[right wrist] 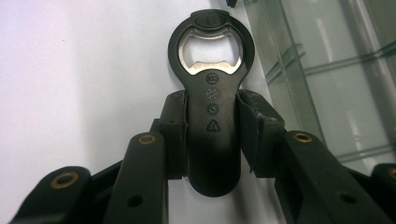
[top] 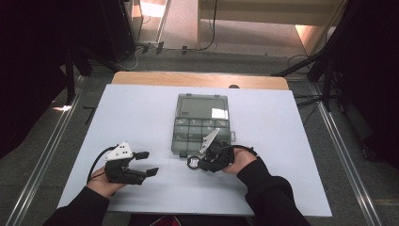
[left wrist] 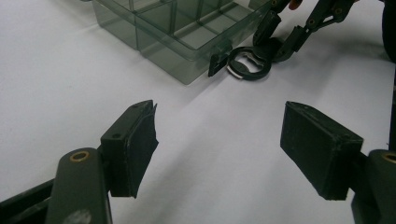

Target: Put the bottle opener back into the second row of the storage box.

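White table (top: 141,113); right gripper (right wrist: 212,116) pinches a bottle opener (right wrist: 212,88) beside the organizer box (top: 201,123); left gripper (left wrist: 219,144) spread

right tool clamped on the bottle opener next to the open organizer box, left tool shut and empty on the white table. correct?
One thing is off: the left tool is open, not shut. The left gripper view shows its jaws wide apart with nothing but white table between them. The rest holds: the right tool is clamped on the bottle opener beside the open organizer box.
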`<state>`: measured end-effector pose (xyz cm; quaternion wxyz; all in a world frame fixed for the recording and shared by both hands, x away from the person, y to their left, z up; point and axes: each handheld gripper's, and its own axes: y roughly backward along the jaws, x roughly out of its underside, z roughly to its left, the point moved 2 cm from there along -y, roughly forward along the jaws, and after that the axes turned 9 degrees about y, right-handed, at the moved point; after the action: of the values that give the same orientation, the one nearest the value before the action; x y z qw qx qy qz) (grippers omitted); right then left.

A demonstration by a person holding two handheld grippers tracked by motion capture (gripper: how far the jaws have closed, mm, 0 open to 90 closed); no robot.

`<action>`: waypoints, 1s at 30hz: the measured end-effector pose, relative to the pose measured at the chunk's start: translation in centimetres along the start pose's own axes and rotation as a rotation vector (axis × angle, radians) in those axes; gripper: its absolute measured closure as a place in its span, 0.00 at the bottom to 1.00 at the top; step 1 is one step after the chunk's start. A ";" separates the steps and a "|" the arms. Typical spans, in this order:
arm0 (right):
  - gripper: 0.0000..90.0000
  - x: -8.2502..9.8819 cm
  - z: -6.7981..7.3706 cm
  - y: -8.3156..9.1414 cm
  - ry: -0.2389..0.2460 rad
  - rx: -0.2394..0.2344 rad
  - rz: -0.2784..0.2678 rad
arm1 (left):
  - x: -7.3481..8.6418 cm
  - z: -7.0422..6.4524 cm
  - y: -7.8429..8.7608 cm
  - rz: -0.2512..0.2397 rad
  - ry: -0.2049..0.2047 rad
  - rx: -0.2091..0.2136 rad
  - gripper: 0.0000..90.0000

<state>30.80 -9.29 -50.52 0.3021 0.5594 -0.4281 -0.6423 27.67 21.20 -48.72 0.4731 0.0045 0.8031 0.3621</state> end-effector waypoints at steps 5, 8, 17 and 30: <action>0.74 0.0 -0.1 0.2 0.000 -0.012 -0.030 | 0.0 0.0 0.0 -0.002 0.002 0.001 0.30; 0.74 -0.1 0.0 0.5 -0.013 -0.018 -0.033 | 0.0 0.0 0.0 -0.003 0.002 0.001 0.30; 0.74 -0.2 0.2 1.7 -0.010 -0.028 -0.071 | 0.0 0.0 0.0 -0.002 0.002 0.001 0.30; 0.74 -0.9 0.4 3.9 -0.025 -0.039 -0.109 | 0.0 0.0 0.0 0.002 0.002 -0.001 0.30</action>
<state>30.21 -10.17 -46.59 0.2720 0.5677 -0.3880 -0.6732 27.69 21.19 -48.78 0.4722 0.0044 0.8033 0.3631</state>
